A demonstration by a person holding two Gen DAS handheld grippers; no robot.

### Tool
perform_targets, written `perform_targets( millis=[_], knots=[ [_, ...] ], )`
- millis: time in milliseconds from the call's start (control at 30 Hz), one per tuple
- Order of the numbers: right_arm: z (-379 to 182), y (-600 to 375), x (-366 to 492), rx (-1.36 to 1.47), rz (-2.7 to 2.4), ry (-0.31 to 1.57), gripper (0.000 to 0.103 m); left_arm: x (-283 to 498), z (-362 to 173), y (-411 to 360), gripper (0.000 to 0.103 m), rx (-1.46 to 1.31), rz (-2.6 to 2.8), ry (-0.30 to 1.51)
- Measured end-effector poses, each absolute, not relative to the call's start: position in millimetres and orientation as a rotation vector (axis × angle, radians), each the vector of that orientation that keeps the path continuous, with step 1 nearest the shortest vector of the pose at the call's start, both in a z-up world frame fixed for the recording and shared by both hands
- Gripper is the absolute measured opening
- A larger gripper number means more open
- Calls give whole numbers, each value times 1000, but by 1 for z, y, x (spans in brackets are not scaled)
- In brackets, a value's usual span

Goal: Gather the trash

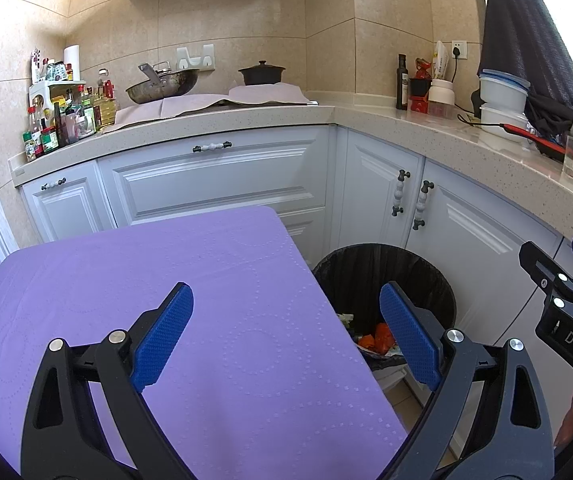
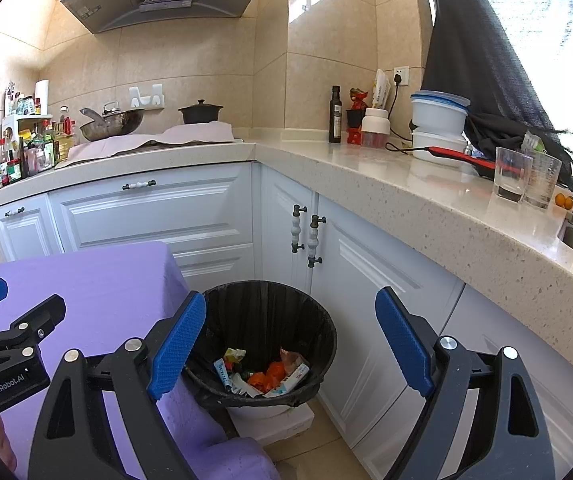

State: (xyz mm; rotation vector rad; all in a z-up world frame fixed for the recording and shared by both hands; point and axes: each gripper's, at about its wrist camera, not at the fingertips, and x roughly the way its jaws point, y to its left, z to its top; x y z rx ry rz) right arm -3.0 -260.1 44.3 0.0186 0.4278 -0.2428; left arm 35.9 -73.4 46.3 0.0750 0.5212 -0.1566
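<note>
We see the trash point(image 2: 264, 376) lying at the bottom of the black bin point(image 2: 262, 304): an orange wrapper, a small carton and some crumpled packets. The bin stands on the floor, just beside the white cupboards point(image 2: 366, 280) and the purple cloth point(image 1: 166, 280) that covers the counter. Our left claw point(image 1: 286, 332) is spread wide and holds nothing; one finger is over the cloth, the other over the bin. Our right claw point(image 2: 290, 344) is spread wide too, empty, above the bin.
</note>
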Motion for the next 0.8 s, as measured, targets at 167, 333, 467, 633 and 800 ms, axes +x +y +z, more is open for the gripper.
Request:
perform_targets(
  millis=[167,333,467,633,800],
  knots=[
    [44,-260,-3,20,-243,428,84,36,46,-72,92,72,-157,520],
    [44,-260,-3,19,-242,427,84,36,44,-73,92,59,-162,523],
    [43,-260,-3,19,-243,428,84,37,45,-70,92,56,-157,522],
    [44,-260,-3,20,-243,427,84,37,45,-70,92,55,-150,521],
    [43,-260,-3,20,-244,428,84,37,46,-70,92,57,-145,521]
  ],
)
